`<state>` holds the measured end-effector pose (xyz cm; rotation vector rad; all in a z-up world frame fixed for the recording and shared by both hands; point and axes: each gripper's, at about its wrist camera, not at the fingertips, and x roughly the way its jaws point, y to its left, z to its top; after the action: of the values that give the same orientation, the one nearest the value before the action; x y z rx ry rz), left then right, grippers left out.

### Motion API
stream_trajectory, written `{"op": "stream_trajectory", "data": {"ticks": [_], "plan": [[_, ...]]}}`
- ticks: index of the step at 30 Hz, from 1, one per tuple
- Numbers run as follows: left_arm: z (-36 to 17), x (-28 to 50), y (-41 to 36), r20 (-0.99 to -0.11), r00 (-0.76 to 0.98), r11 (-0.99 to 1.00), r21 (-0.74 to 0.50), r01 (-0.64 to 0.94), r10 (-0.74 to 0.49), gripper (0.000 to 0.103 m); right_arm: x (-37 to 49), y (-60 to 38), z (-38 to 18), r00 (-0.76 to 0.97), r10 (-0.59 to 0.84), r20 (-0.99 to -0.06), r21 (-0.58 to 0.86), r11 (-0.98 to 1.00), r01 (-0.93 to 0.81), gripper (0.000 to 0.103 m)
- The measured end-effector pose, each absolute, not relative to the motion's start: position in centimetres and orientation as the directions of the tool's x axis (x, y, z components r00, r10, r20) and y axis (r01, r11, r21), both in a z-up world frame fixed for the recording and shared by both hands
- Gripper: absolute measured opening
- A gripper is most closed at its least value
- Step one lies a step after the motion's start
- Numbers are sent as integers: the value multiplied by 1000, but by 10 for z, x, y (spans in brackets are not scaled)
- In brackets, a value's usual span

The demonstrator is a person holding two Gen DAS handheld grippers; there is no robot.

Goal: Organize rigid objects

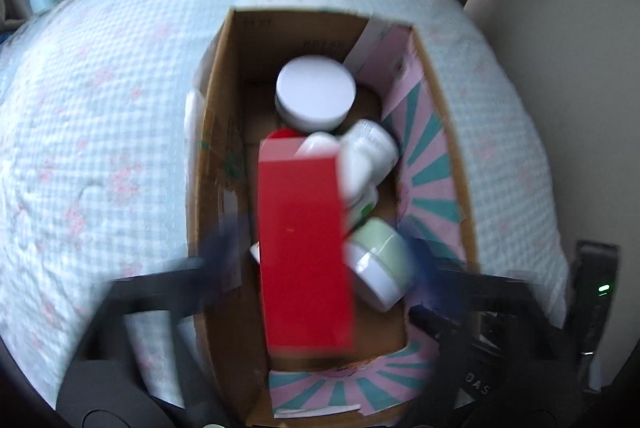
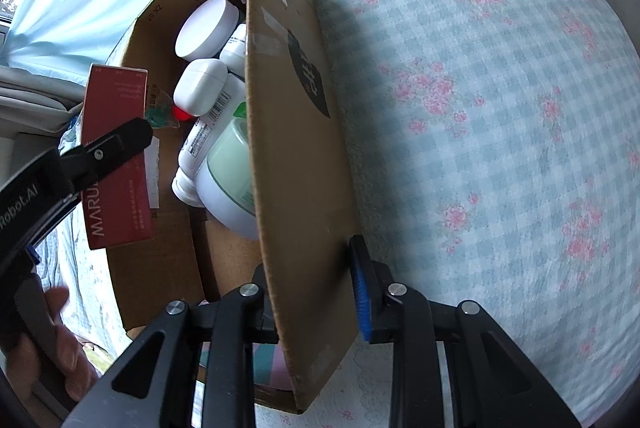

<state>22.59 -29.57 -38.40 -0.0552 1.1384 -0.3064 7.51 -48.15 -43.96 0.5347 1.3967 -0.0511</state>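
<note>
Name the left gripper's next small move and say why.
Probably lift the left gripper straight up and away: its jaws stand wide and the red box sits free between them inside the cardboard box, whose wall the right gripper pinches.

Matt brown cardboard box (image 2: 296, 156); smooth white plastic jars (image 1: 316, 92); textured checked cloth bedspread (image 2: 500, 108)

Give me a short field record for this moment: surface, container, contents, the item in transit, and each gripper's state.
surface: checked floral bedspread
container: cardboard box, open at the top
contents: white-lidded jar, white bottles, green jar, white case
item in transit: red carton over the box, between the open fingers, blurred
left gripper: open, pads clear of the carton
right gripper: shut on the box's side wall
</note>
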Motion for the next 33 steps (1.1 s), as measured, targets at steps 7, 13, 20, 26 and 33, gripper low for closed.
{"op": "stream_trajectory", "data": {"ticks": [7, 13, 20, 26, 33], "plan": [[-366, 229, -291, -865, 418, 950, -183, 251, -277, 103, 75, -482, -439, 201, 283, -938, 338, 877, 342, 26], [-362, 236, -272, -865, 417, 954, -202, 220, -280, 103, 75, -481, -440, 202, 280, -938, 335, 880, 338, 26], [-358, 239, -244, -863, 419, 955, -213, 207, -283, 103, 75, -480, -438, 200, 267, -943, 323, 880, 348, 26], [-342, 241, -207, -855, 432, 955, -221, 195, -286, 103, 80, -477, -436, 182, 259, -949, 308, 886, 345, 26], [-301, 242, -147, -840, 465, 959, -220, 178, -279, 103, 100, -466, -408, 178, 154, -972, 210, 907, 365, 26]]}}
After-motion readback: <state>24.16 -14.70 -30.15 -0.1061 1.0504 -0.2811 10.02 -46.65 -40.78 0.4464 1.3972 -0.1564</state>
